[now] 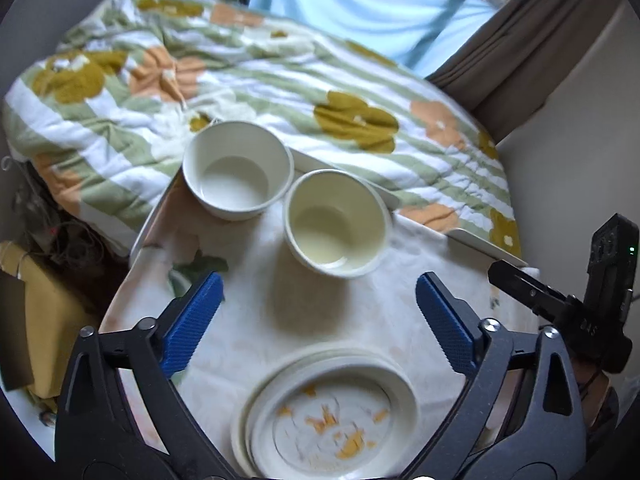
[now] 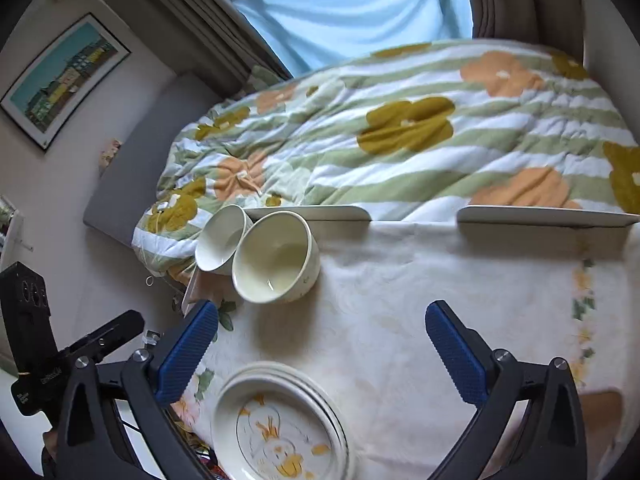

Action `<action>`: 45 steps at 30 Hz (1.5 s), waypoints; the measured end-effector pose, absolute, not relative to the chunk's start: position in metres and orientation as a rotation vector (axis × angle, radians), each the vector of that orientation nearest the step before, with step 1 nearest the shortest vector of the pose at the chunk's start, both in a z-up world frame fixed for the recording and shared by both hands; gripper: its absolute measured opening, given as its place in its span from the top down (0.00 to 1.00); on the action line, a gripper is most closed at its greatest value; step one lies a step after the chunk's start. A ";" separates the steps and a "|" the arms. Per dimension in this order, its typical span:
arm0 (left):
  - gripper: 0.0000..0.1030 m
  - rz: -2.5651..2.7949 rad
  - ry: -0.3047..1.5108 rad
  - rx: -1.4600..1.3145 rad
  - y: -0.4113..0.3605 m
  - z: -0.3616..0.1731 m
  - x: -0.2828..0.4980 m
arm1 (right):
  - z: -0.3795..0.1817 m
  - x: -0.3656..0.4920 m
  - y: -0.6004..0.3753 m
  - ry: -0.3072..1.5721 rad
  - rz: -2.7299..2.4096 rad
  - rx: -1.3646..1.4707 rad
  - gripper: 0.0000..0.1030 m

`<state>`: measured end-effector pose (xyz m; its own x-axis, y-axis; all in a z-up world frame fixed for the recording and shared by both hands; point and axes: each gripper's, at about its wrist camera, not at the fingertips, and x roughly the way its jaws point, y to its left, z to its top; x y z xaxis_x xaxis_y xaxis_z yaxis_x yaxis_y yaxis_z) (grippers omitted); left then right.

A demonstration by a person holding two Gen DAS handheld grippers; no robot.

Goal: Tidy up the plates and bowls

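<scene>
Left gripper (image 1: 319,316): blue-padded fingers spread wide apart; nothing between them; it hangs above the table with the plates below it at 6 o'clock
Right gripper (image 2: 322,344): fingers also spread wide; holding nothing; above the table
Plates (image 1: 326,412): a stack of cream plates on the tablecloth; the top one carries an orange and yellow drawing; in the right wrist view the stack (image 2: 280,424) lies at 7 o'clock
Near bowl (image 1: 337,222): cream, upright, nothing in it; at 12 o'clock from the plates
Far bowl (image 1: 238,169): white, upright, nothing in it; at 10 o'clock from the near bowl; the rims look close or touching, cannot tell which; near the table's far edge
Table (image 1: 256,264): covered by a pale flowered cloth
Bed (image 1: 240,76): beyond the table at 12 o'clock; quilt with green stripes and orange and mustard flowers
Curtain (image 1: 360,4): light blue, behind the bed
Picture (image 2: 60,80): framed, on the wall at 10 o'clock in the right wrist view
</scene>
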<state>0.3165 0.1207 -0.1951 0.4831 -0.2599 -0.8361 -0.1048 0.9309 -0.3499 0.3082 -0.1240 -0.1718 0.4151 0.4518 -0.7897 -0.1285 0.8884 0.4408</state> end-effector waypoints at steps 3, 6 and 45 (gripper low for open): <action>0.20 -0.114 1.136 -0.386 0.127 -0.227 0.352 | -0.192 0.334 -0.104 1.129 0.353 0.320 0.03; 0.30 -0.134 1.189 -0.366 0.125 -0.255 0.379 | -0.216 0.353 -0.087 1.184 0.348 0.312 0.20; 0.83 -0.261 1.126 -0.194 0.070 -0.218 0.395 | -0.210 0.362 -0.083 1.184 0.320 0.320 0.85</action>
<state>0.3950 0.0701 -0.2177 0.4050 -0.3022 -0.8629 0.1081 0.9530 -0.2831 0.3616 -0.0829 -0.2102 0.3436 0.4062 -0.8467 -0.0760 0.9107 0.4060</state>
